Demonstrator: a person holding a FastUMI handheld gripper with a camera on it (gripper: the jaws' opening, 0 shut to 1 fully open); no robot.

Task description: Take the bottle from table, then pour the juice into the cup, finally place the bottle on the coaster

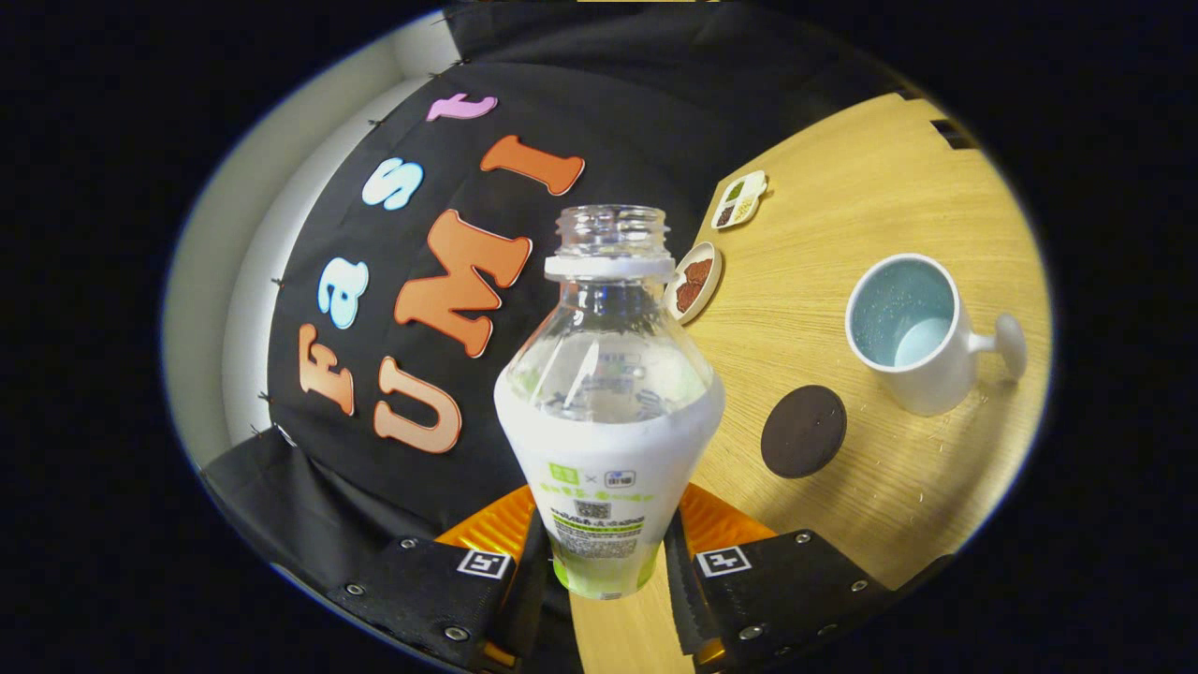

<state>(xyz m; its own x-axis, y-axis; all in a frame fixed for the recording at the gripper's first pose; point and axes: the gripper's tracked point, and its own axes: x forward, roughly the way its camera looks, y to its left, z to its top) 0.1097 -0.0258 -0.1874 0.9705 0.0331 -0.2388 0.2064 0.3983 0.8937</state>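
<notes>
A clear plastic bottle (608, 402) with a white and green label and no cap stands between my fingers, held above the wooden table (842, 271). My gripper (604, 552) is shut on the bottle's lower body, one finger on each side. The view is rolled, so the table tilts away to the right of the bottle. A white cup (913, 332) with a pale blue inside and a handle stands on the table, beyond and to the right of the bottle. A dark round coaster (803, 431) lies on the table between the bottle and the cup.
Two small dishes lie farther back on the table: a round one (695, 279) with brown contents just behind the bottle's neck, and a divided one (738, 199) beyond it. The black cloth wall (599, 122) rises behind the table's far edge.
</notes>
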